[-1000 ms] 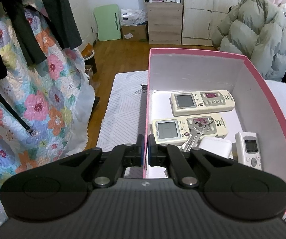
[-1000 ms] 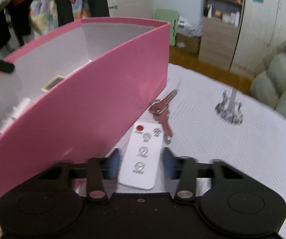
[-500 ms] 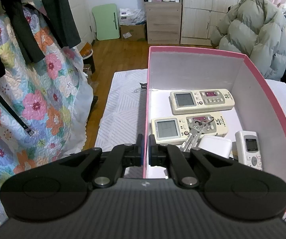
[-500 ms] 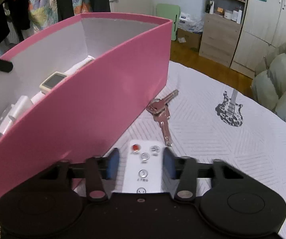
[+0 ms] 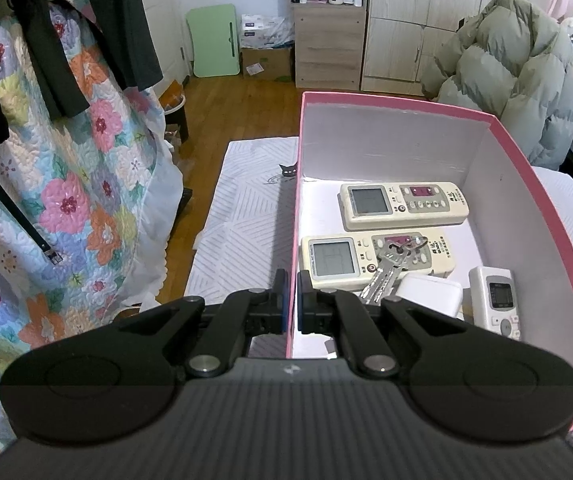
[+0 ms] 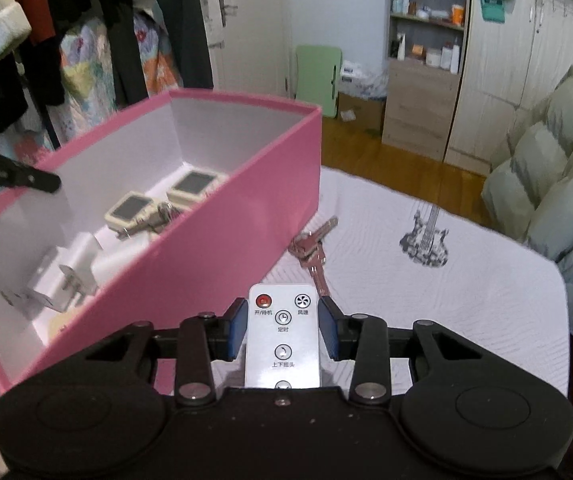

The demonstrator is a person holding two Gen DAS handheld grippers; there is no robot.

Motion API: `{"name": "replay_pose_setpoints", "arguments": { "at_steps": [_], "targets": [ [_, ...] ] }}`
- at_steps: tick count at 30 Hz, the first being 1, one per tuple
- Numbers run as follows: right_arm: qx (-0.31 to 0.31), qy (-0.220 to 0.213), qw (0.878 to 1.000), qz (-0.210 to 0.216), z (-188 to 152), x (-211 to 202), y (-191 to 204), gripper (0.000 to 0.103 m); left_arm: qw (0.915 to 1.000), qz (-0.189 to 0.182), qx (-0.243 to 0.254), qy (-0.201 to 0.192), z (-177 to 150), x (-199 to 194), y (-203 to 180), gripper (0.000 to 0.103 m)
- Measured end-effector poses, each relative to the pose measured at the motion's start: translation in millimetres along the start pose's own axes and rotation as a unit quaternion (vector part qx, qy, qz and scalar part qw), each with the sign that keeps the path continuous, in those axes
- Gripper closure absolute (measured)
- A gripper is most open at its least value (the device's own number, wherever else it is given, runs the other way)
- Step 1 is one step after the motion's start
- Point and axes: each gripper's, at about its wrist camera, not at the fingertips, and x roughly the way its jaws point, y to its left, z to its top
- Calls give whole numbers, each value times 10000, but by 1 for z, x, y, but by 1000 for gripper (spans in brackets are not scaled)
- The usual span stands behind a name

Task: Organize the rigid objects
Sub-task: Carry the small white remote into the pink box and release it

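Broadly, a white quilted cover (image 6: pixel 466 280) spread under everything, printed with a guitar (image 6: pixel 426 236) on one side and a small cat (image 5: pixel 288 169) by the far corner. On it, a pink box (image 5: pixel 534 184), white inside, open at the top. Inside the box: two cream air-conditioner remotes, one farther back (image 5: pixel 404 206) and one nearer (image 5: pixel 366 258), lying side by side; a bunch of silver keys (image 5: pixel 390 268) resting across the nearer one; a white charger plug (image 5: pixel 430 294) just beside the keys; a small white remote with a screen (image 5: pixel 496 302) against the right wall. Left gripper (image 5: pixel 291 302) pinched tight on the box's left wall, one finger outside and one inside. Right gripper (image 6: pixel 282 334) clamped partway on a slim white fan remote (image 6: pixel 282 336), blue pads pressing both long edges, red power button facing up, remote lifted clear of the cover just beside the box's outer wall. Outside the box, a second set of reddish keys (image 6: pixel 312 248) lying on the cover near that wall, beyond the held remote.
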Motion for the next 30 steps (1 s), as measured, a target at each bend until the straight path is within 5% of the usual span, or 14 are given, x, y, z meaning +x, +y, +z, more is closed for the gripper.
{"name": "replay_pose_setpoints", "arguments": {
  "at_steps": [8, 13, 19, 30],
  "targets": [
    [-95, -591, 9982, 84, 20, -40, 10, 60, 10000, 4, -13, -9, 0, 0, 1, 100],
    [-214, -861, 9936, 694, 49, -60, 25, 60, 9996, -174, -235, -7, 1, 0, 9, 100],
    [-671, 10, 9784, 1954, 94, -25, 65, 60, 9993, -233, -282, 4, 2, 1, 10, 100],
    [-936, 855, 9773, 1700, 115, 58, 101, 60, 9993, -223, -296, -45, 0, 1, 10, 100]
  ]
}}
